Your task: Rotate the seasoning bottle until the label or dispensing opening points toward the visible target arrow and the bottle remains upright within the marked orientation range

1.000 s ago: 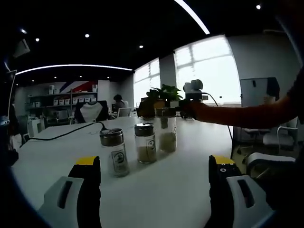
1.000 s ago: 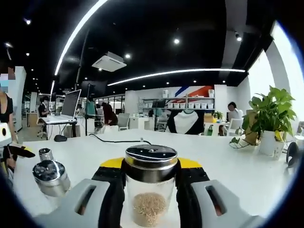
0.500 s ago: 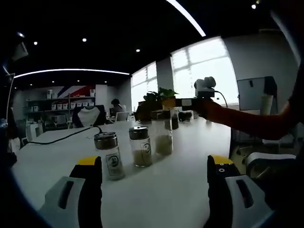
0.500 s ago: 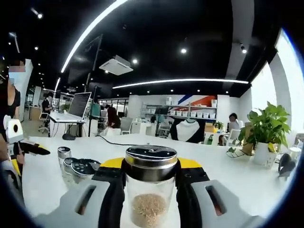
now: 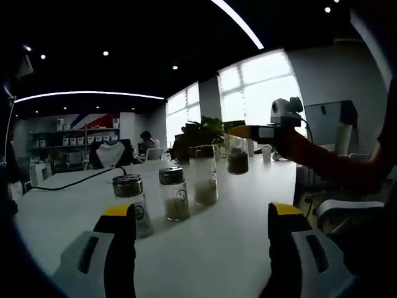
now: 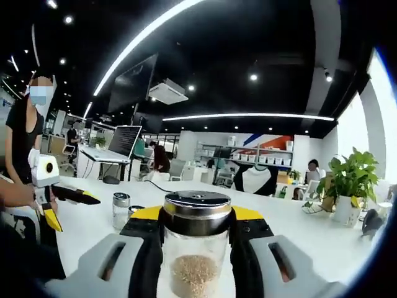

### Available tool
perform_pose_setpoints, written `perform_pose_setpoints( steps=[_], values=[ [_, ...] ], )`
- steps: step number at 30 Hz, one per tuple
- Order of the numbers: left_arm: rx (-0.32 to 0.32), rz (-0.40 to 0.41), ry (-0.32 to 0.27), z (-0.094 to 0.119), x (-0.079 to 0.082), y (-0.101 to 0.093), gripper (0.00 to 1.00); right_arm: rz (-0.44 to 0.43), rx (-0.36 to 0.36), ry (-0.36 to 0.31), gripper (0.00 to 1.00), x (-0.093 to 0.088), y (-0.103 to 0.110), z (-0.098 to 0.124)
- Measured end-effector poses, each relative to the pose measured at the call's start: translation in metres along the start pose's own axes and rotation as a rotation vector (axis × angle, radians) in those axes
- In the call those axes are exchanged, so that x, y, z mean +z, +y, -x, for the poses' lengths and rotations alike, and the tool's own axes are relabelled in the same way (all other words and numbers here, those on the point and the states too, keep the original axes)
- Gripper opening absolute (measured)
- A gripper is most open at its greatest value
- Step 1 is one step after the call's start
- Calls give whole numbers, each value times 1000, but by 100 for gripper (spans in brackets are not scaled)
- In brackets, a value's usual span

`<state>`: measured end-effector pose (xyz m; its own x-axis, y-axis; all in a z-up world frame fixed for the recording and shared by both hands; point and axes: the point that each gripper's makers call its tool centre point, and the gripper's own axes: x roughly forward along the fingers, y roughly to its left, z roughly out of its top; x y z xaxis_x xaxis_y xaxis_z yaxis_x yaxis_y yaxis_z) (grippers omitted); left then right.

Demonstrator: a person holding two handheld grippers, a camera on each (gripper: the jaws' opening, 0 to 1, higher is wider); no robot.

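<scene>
- In the right gripper view, the right gripper [image 6: 197, 233] is clenched on the seasoning bottle [image 6: 196, 248]: the two jaws press against its glass sides just under the metal cap [image 6: 197, 211], and the bottle stands upright between them with brown grains in its lower part.
- In the left gripper view, the left gripper [image 5: 201, 239] has its jaws spread wide apart, with bare white table [image 5: 211, 248] between them and nothing grasped.
- Just beyond the left jaw of that gripper stands a capped shaker [image 5: 131, 198]; next along, toward the middle of the gap, a second shaker [image 5: 174, 192], then a taller jar [image 5: 203, 176], all three upright on the table in a row.
- Farther ahead and toward the right jaw's side, the held bottle [image 5: 237, 154] hangs above the table, gripped by the other gripper on the end of a person's sleeve [image 5: 329, 164].
- In the right gripper view, beyond the left jaw, a small shaker [image 6: 121, 210] stands on the table, and the left gripper's yellow-tipped jaws [image 6: 68, 198] appear at the far left.
- Far off to the right a potted plant [image 6: 347, 186] sits on the table.
</scene>
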<state>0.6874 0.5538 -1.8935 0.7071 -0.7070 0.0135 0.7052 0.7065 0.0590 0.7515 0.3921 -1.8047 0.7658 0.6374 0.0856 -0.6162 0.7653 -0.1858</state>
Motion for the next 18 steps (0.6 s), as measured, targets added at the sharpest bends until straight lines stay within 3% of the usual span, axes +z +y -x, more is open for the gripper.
perform_pose_setpoints(
  steps=[10,18],
  values=[
    [-43,22,-9,-1,3,-14,83,-13,70,-27,39,0,50,8],
    [-84,21,21,-5,-4,-25,80,-87,149,-40,39,-3,94,-5]
  ],
)
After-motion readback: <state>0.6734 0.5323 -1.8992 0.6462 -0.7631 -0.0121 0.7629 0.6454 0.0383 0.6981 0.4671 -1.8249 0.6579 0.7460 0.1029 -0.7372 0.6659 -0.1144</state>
